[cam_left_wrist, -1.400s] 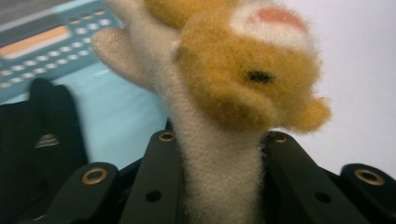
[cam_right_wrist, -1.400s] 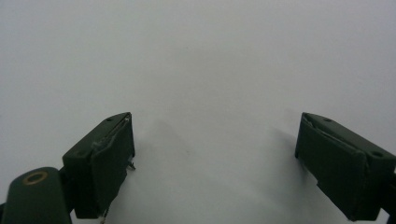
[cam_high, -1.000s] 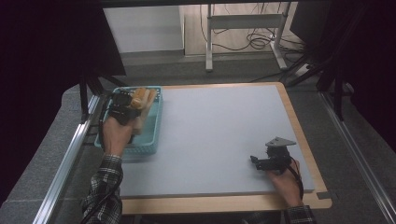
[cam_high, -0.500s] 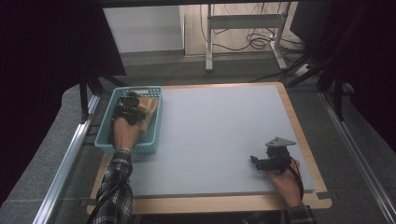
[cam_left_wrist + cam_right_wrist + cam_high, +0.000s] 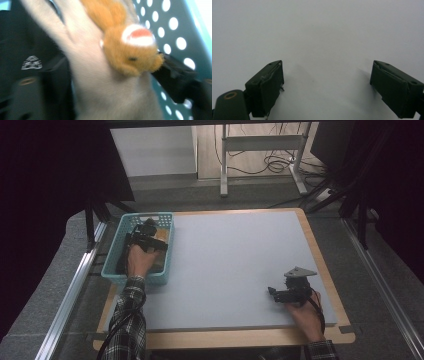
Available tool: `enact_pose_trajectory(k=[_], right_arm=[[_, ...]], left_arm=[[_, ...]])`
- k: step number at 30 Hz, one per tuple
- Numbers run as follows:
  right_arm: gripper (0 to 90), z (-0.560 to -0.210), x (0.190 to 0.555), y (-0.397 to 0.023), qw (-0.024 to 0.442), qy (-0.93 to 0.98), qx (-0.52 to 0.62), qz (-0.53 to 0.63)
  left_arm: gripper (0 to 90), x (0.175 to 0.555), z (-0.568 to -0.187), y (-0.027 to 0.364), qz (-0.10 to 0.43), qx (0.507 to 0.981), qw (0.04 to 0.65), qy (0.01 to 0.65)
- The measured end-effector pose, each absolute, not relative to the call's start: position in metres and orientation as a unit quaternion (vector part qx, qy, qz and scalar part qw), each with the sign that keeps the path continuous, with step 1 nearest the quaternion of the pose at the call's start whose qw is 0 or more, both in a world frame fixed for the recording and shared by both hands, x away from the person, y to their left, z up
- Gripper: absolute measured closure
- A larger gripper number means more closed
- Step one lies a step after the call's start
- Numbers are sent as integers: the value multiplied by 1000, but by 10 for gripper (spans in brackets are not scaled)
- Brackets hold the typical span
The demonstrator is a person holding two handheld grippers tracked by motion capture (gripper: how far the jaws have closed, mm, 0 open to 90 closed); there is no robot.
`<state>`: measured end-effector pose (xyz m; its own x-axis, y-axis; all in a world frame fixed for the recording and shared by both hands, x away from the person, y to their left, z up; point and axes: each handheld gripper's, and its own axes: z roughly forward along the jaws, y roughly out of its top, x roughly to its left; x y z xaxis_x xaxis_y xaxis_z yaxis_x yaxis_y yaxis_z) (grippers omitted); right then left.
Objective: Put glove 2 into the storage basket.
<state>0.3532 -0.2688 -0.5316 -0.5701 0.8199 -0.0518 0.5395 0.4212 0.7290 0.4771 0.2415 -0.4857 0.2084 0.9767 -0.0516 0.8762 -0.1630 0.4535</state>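
A beige and orange plush toy (image 5: 125,50) lies inside the teal perforated basket (image 5: 112,270) at the table's left; from the high view a bit of the plush toy (image 5: 161,236) shows past the hand. My left gripper (image 5: 149,233) reaches down into the basket. Its jaws have just been opening and stand apart on either side of the toy, which sits loose between them in the left gripper view (image 5: 105,82). My right gripper (image 5: 274,293) rests near the front right of the grey mat (image 5: 235,255), open, with only bare mat between its fingers (image 5: 327,82).
The basket's wall (image 5: 175,25) stands close on the right of the left gripper. A wooden border (image 5: 225,337) frames the mat. Beyond the table are a metal stand (image 5: 260,150) and floor cables.
The left hand came down into the basket with the plush toy and drew toward the near side. Its jaws opened off the toy. The right hand stayed put.
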Motion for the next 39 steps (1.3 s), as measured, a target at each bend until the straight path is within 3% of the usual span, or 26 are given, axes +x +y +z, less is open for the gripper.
enact_pose_trajectory(k=[5, 9, 12, 15, 16, 17, 20, 39], right_arm=[[115, -532, 353, -269, 206, 818, 415, 341], [115, -532, 353, -269, 206, 818, 415, 341], [115, -532, 353, -269, 206, 818, 415, 341], [115, -532, 353, -269, 207, 818, 415, 341], [115, -532, 353, -269, 206, 818, 415, 341], [115, -532, 353, -269, 206, 818, 415, 341], [115, -532, 353, -269, 206, 818, 415, 341], [115, -532, 353, -269, 206, 818, 415, 341]], left_arm=[[121, 468, -468, 250, 137, 749, 218, 610], [178, 461, -454, 261, 155, 740, 237, 610], [341, 458, -454, 269, 171, 734, 232, 615], [583, 458, -460, 275, 174, 727, 228, 624], [711, 459, -463, 277, 174, 727, 220, 627], [711, 460, -466, 278, 175, 725, 216, 630], [825, 465, -477, 279, 164, 728, 198, 636], [887, 488, -496, 253, 123, 743, 210, 624]])
